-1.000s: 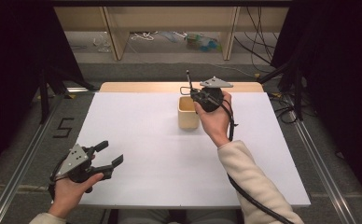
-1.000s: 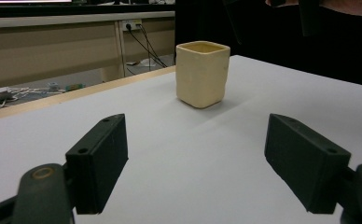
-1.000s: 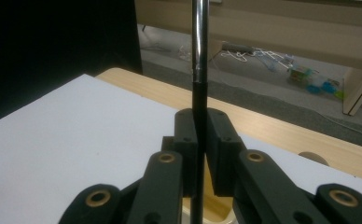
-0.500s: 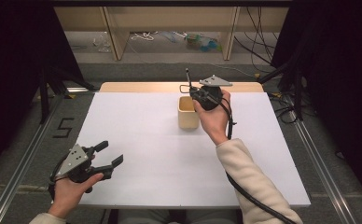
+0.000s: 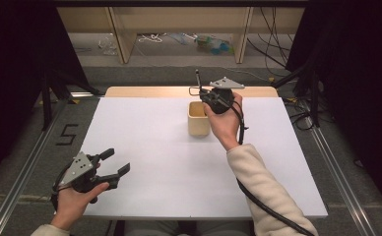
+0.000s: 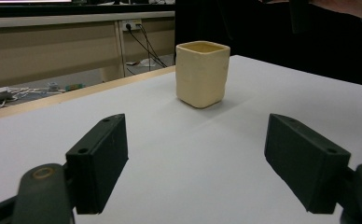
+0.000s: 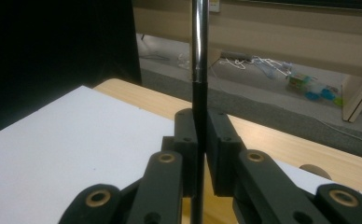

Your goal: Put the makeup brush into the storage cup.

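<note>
A cream square cup [image 5: 199,119] stands upright on the white table [image 5: 149,147], right of centre toward the back. It also appears ahead of my left gripper as the cup [image 6: 202,73]. My right gripper [image 5: 202,93] hovers just above and behind the cup, shut on a thin upright utensil [image 5: 198,78]. In the right gripper view the utensil [image 7: 198,46] has a black lower part and a shiny metal upper part, pinched in my right gripper [image 7: 198,140]. My left gripper [image 5: 116,161] rests low at the front left, open with nothing between its fingers [image 6: 100,163].
A wooden strip [image 5: 144,91] runs along the table's far edge. Beyond it are shelf legs [image 5: 122,34] and cables with clutter on the floor [image 5: 213,44]. Black curtains flank both sides. The right gripper's cable [image 5: 263,201] trails along the sleeve.
</note>
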{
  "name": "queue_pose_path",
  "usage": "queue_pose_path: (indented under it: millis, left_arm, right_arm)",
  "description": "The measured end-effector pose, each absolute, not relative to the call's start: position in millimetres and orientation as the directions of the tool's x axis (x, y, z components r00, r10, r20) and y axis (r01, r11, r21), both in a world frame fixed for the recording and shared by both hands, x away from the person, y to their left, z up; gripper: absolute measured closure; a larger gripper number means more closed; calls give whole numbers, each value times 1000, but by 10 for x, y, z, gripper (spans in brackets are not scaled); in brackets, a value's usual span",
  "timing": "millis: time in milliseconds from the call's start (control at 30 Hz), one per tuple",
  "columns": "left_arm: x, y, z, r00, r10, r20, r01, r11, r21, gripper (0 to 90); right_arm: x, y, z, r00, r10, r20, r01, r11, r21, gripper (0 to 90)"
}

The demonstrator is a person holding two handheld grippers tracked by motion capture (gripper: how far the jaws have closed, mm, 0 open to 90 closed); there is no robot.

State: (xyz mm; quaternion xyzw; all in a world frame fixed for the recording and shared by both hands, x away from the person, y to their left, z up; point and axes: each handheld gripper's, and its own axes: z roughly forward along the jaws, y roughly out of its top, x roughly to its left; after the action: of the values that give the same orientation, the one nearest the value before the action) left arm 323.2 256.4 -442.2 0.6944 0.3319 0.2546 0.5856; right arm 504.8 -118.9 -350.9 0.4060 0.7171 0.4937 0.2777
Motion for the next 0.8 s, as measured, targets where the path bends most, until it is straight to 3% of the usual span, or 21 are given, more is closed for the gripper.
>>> queue_pose_path:
  millis: [800]
  left_arm:
    - [3225,2560,-4424,655,754,-43,168,-90,982,213]
  right_arm:
    - [5116,-1150,-3489,-503,864,12,304,164,938,842]
